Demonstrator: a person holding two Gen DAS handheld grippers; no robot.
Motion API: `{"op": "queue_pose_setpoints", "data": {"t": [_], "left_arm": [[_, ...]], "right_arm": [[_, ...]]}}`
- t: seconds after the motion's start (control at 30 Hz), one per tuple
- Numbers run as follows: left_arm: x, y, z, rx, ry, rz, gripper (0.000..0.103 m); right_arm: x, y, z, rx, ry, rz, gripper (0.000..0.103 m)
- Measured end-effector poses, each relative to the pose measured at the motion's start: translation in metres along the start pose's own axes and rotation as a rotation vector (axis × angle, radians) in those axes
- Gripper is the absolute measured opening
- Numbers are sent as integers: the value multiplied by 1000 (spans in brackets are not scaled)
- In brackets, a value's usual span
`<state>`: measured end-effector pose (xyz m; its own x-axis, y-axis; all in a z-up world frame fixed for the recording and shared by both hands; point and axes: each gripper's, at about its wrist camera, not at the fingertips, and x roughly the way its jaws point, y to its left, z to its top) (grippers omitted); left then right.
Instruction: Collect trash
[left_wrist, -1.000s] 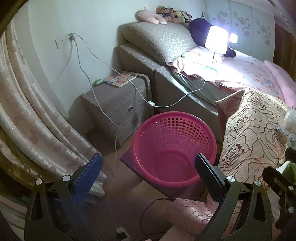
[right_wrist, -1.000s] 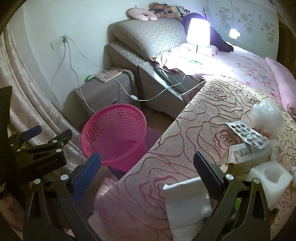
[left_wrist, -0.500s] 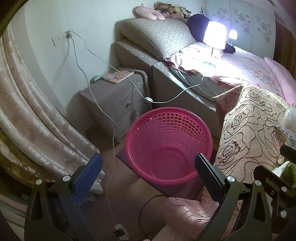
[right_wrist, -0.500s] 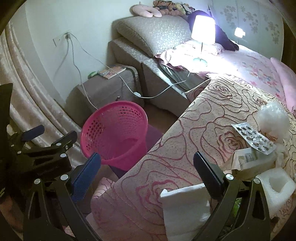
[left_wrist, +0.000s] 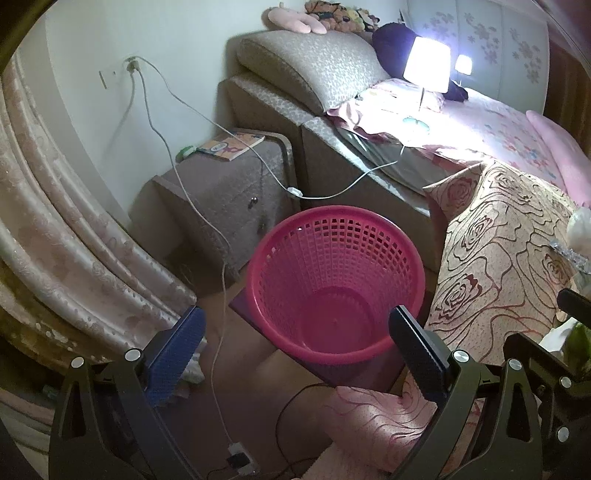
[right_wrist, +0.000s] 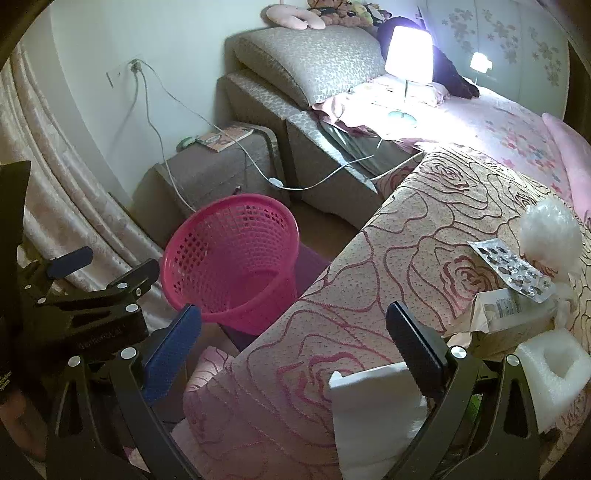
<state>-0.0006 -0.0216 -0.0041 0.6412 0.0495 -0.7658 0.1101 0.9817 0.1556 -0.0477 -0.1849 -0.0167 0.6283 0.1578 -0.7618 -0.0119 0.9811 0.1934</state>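
The left gripper (left_wrist: 297, 349) is hanging low in the frame of its own view with its jaws spread wide apart and gripping nothing, and the pink basket (left_wrist: 334, 284) is sitting empty on the floor at centre frame, just beyond the two fingers. The right gripper (right_wrist: 293, 341) is likewise showing its jaws wide apart and empty at the bottom of its view, hovering over the rose-patterned bedspread (right_wrist: 406, 236), which is filling the centre and right of that frame. The trash is lying on that bedspread at the right side: a white folded sheet (right_wrist: 373, 413) at the lower centre, just beside the right finger, a white foam block (right_wrist: 557, 365) at the lower right, a torn paper packet (right_wrist: 509, 314) above it, a foil blister pack (right_wrist: 513, 267) touching the packet's top, and a ball of clear wrap (right_wrist: 552, 232) at the right edge. In this view the basket is showing at centre left, beside the bed, with the left gripper at the left edge.
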Motion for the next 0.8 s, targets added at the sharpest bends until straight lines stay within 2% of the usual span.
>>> {"op": "queue_pose_setpoints", "data": {"t": [0.8], "left_arm": [[2, -4, -3, 9, 13, 2, 96]], "right_arm": [[-4, -5, -3, 10, -14, -11, 97]]}}
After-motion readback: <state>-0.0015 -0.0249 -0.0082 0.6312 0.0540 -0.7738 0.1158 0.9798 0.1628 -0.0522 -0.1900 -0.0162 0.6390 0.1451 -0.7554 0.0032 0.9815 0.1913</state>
